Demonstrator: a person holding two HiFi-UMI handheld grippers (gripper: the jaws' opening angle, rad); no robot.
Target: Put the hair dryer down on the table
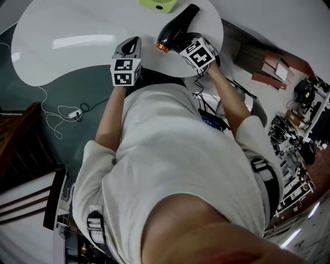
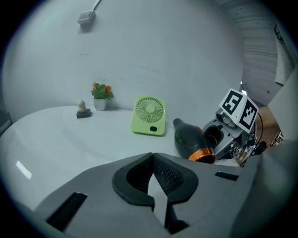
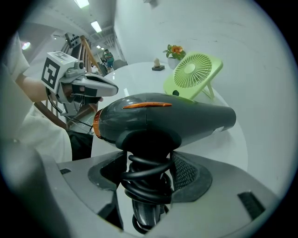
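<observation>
Idling at left: the left gripper [image 1: 132, 45] hovers over the near edge of the white surface [image 1: 67, 51]. Its own view [image 2: 151, 159] shows the jaws closed tip to tip with nothing between them.

Task item: the hair dryer [image 1: 175, 28] has a dark body with an orange ring at its rear. It lies just right of the left gripper, apart from it, and over the surface's near right part.

Holder: the right gripper [image 1: 181, 42] is clamped on the dryer's handle, with the black cord [image 3: 145, 168] wound round that handle between the jaws [image 3: 149, 179].

Long axis: the barrel [image 3: 163, 116] runs crosswise to the right gripper's jaws. In the head view the ringed rear faces the left gripper and the nozzle points away toward the far right edge.

Contact: the barrel appears raised off the surface. Whether any part touches it cannot be confirmed.

Neighbour: a green fan [image 1: 157, 4] stands beyond the nozzle, near but apart.

Nearer arm: the right, which already carries the item. The left plays no part.

Assessment: the placement is not yet made. The move calls for lowering until the barrel rests on its side, then parting the jaws. Risks are rolling on release and the nozzle nudging the fan.
</observation>
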